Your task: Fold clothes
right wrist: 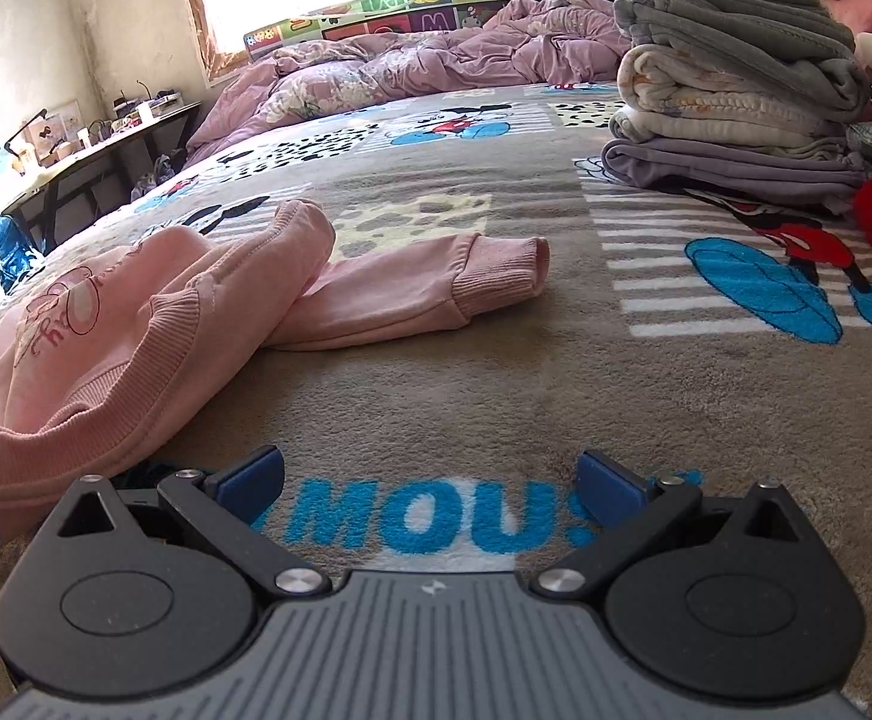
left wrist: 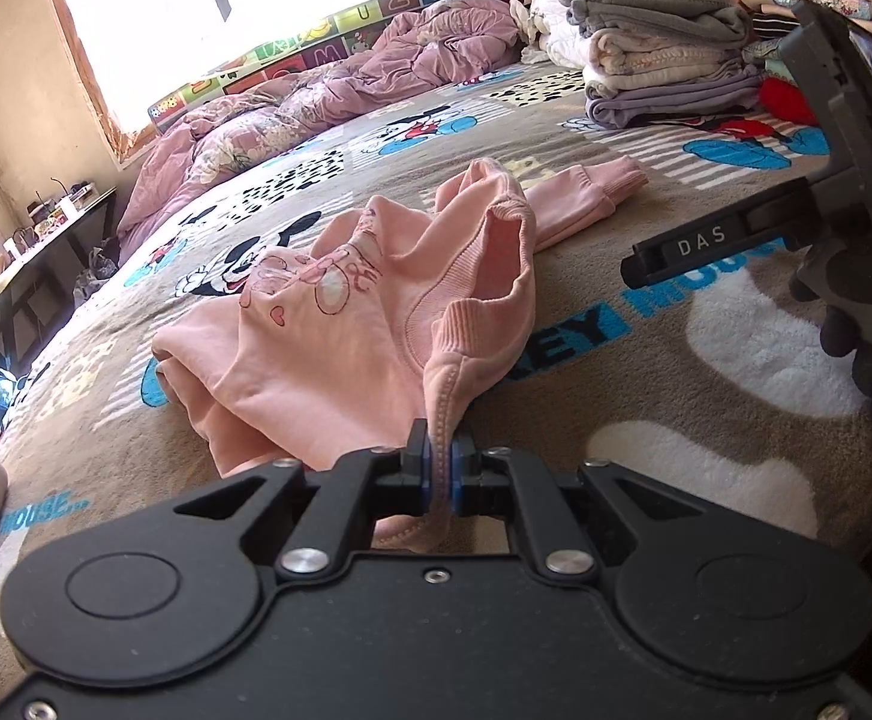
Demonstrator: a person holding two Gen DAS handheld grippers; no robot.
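Pink sweatshirt point(left wrist: 328, 324) lies crumpled on the cartoon blanket point(right wrist: 496, 372), body bunched, one sleeve point(right wrist: 412, 294) stretched flat toward the stack of folded clothes point(right wrist: 730, 102). Left gripper point(left wrist: 441, 468) has its jaws pinched tight on a ribbed edge of the garment, cloth pulled up into them. Right gripper point(right wrist: 430, 480) hovers with jaws wide, nothing between them, over bare blanket just right of the shirt. Judged step: spreading the garment flat; next likely calls for the right gripper taking a second edge so both can pull it taut. Left view shows the pinch and the chest print; right view shows the sleeve cuff and empty pads
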